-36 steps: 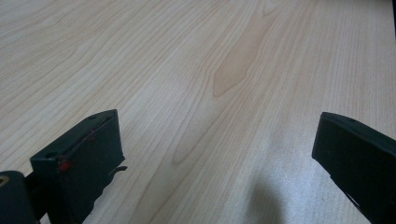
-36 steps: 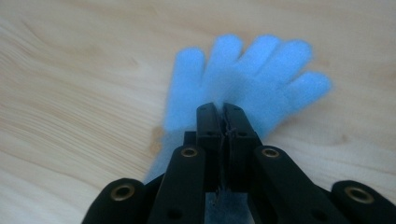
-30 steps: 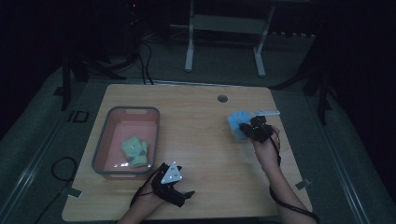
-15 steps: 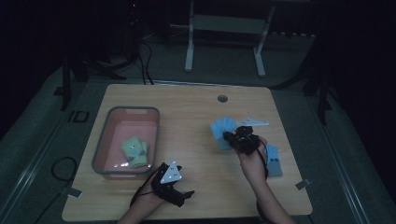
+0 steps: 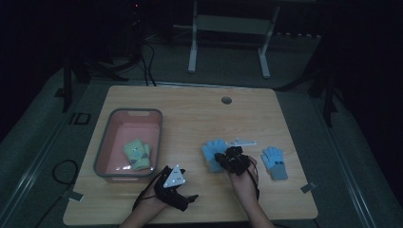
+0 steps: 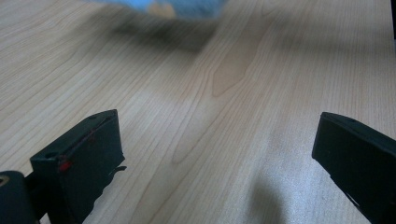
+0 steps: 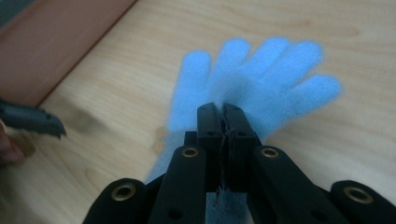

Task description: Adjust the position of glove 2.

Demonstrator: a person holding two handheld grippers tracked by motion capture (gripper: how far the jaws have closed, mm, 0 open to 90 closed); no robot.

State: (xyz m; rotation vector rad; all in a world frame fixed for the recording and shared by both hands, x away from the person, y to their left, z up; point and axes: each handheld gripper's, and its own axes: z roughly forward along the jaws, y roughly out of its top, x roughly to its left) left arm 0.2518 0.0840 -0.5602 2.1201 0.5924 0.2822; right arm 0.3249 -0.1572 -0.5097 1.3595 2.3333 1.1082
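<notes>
My right gripper (image 5: pixel 227 156) is shut on a light blue glove (image 5: pixel 212 153) and holds it low over the middle of the table. In the right gripper view the jaws meet on the glove (image 7: pixel 252 79) near its palm, and its fingers spread away from me. A second blue glove (image 5: pixel 274 162) with a grey cuff lies flat to the right. My left gripper (image 5: pixel 183 197) rests by the front edge, its jaws wide apart over bare wood (image 6: pixel 215 126), nothing between them. The held glove is a blur (image 6: pixel 187 7) at the top of that view.
A pink bin (image 5: pixel 107 142) stands at the left with a pale green glove (image 5: pixel 137 154) inside; its wall (image 7: pixel 56 42) is close on the left in the right gripper view. A small white strip (image 5: pixel 241 141) lies behind the right gripper. A round hole (image 5: pixel 226 100) is near the back edge.
My right gripper has carried the blue glove left and toward the front, away from the second glove, which stays on the right. The left gripper has not moved.
</notes>
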